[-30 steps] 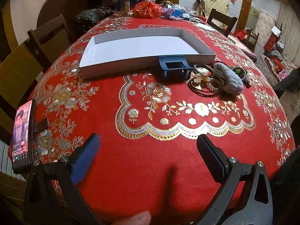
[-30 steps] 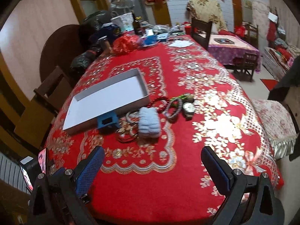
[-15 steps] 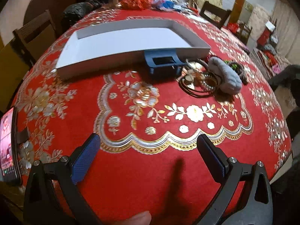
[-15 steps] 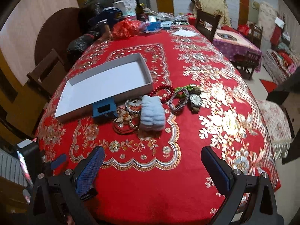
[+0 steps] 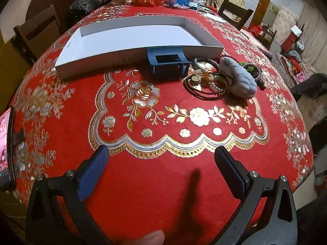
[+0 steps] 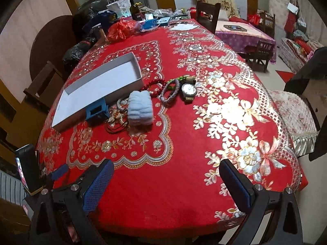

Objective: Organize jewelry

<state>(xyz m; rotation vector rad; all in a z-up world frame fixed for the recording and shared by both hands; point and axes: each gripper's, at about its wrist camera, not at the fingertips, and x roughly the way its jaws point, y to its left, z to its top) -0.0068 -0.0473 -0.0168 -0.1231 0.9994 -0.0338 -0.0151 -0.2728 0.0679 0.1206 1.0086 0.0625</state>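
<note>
left gripper (image 5: 161,163): fingers apart, empty | right gripper (image 6: 166,175): fingers apart, empty | jewelry pile (image 6: 143,102) beside white box (image 6: 98,89), likely destination

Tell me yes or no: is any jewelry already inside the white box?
No, the white box shows only its bare white floor, while the wristwatch and bracelets lie outside it on the red tablecloth.
</note>
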